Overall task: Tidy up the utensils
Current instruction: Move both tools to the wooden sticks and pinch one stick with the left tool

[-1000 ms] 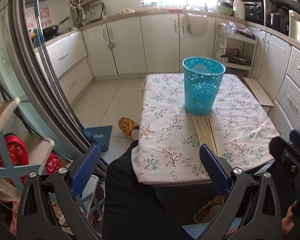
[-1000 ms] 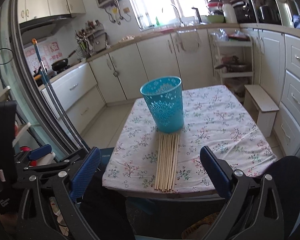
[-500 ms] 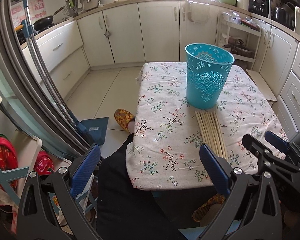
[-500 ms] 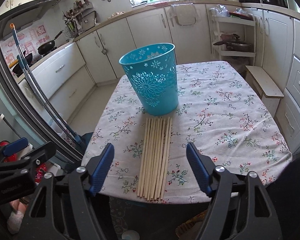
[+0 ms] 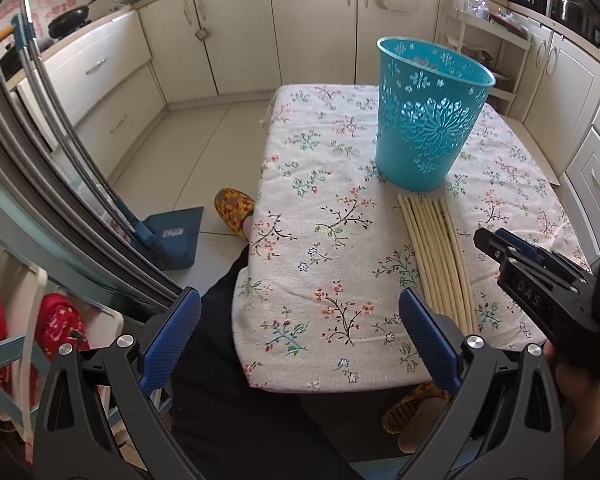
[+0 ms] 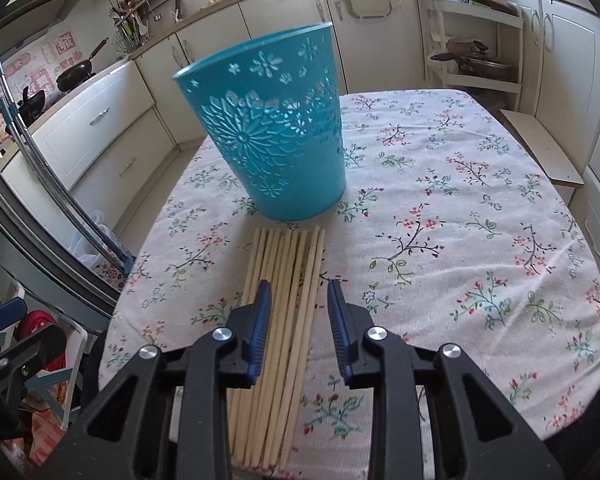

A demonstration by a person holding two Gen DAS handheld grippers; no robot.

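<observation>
"DAS" on right gripper (image 6: 296, 292); fingers closing over chopsticks (image 6: 284, 300). Left gripper (image 5: 300, 300) fingers wide apart.

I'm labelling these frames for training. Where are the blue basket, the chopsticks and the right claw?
blue basket (image 6: 276, 148), right wrist view, patterned front wall.
chopsticks (image 6: 296, 264), right wrist view, middle of the bundle's far half.
right claw (image 6: 296, 304), right wrist view, midway between its closing fingertips, above the bundle.

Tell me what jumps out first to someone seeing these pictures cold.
The turquoise cut-out basket stands upright in the middle of the floral tablecloth. Just in front of it lies a neat row of pale wooden chopsticks, running toward the near table edge. The right gripper hangs over them, jaws closing, fingers not yet pressing any stick.
</observation>
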